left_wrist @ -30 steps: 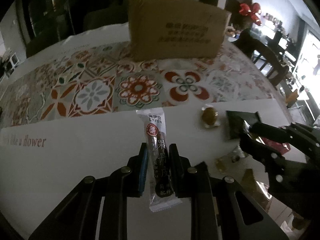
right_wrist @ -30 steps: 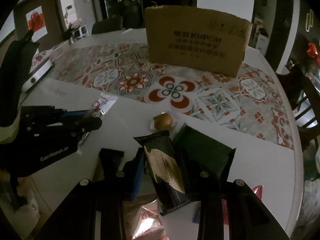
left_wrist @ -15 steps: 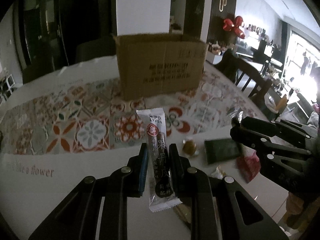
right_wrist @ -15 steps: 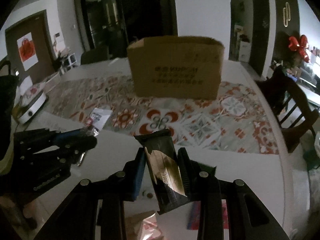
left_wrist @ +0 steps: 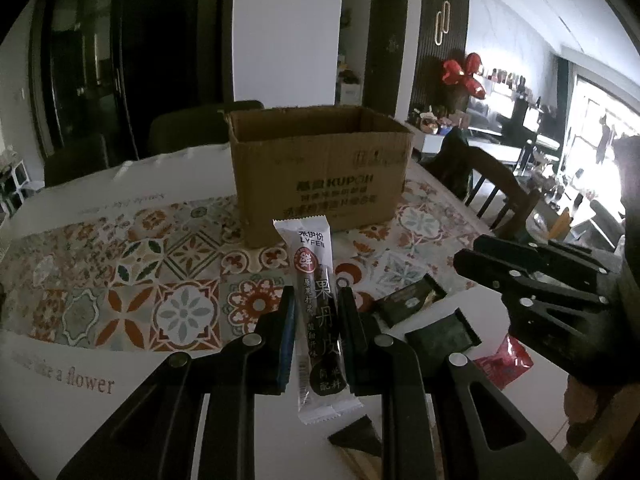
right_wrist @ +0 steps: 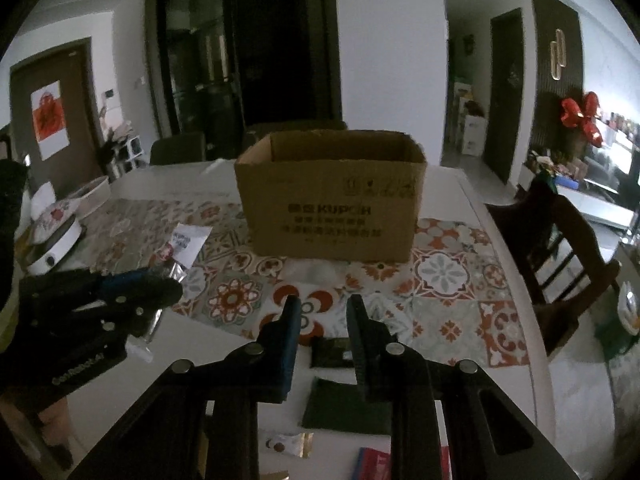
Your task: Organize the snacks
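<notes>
light: dim room, bright window [left_wrist: 592, 120] glare at right
edges: fisheye bending, black corners
focus: slightly soft

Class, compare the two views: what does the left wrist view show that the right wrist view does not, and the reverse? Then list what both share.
Only the left wrist view: the printed face of the snack stick clamped in the left tool, and the flower lettering on the cloth. Only the right wrist view: the right tool head-on, jaws closing with nothing between them; a white round appliance; a red poster on a door. Both: the open cardboard box, the tiled tablecloth, dark packets lying flat.
</notes>
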Motion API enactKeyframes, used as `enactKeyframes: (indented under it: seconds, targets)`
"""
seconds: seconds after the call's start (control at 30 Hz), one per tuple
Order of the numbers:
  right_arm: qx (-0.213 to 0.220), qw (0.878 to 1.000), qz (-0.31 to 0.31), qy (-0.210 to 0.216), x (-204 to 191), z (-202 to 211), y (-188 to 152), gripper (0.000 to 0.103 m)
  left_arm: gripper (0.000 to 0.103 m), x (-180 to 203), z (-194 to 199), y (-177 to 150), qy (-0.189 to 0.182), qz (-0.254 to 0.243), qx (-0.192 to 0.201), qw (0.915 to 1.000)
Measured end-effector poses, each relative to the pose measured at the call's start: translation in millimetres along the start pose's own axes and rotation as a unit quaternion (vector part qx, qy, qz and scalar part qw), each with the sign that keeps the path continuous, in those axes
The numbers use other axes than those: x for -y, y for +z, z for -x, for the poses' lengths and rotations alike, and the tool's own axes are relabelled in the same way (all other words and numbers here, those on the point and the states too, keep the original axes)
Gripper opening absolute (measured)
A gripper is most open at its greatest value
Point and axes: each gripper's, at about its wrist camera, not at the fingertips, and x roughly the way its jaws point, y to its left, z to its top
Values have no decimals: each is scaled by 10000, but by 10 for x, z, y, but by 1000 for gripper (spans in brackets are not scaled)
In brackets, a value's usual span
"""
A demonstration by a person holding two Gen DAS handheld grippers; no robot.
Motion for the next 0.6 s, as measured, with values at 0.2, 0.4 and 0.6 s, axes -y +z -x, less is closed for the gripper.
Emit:
enactKeyframes:
  seconds: [0.2, 0.4, 0.6]
  targets:
    - [-516, 9986, 141, 55, 120, -231, -35, 53, 21, 64, -152, -41, 27, 37, -88, 10000]
    - [-731, 9971, -207, 85, 271, -489, -102, 84, 21, 70, -321, -91, 151, -11, -216, 9997]
    - [-1196, 9923, -296, 111, 331, -830, -155, 85, 21, 24, -514, -145, 166, 68, -428, 9989]
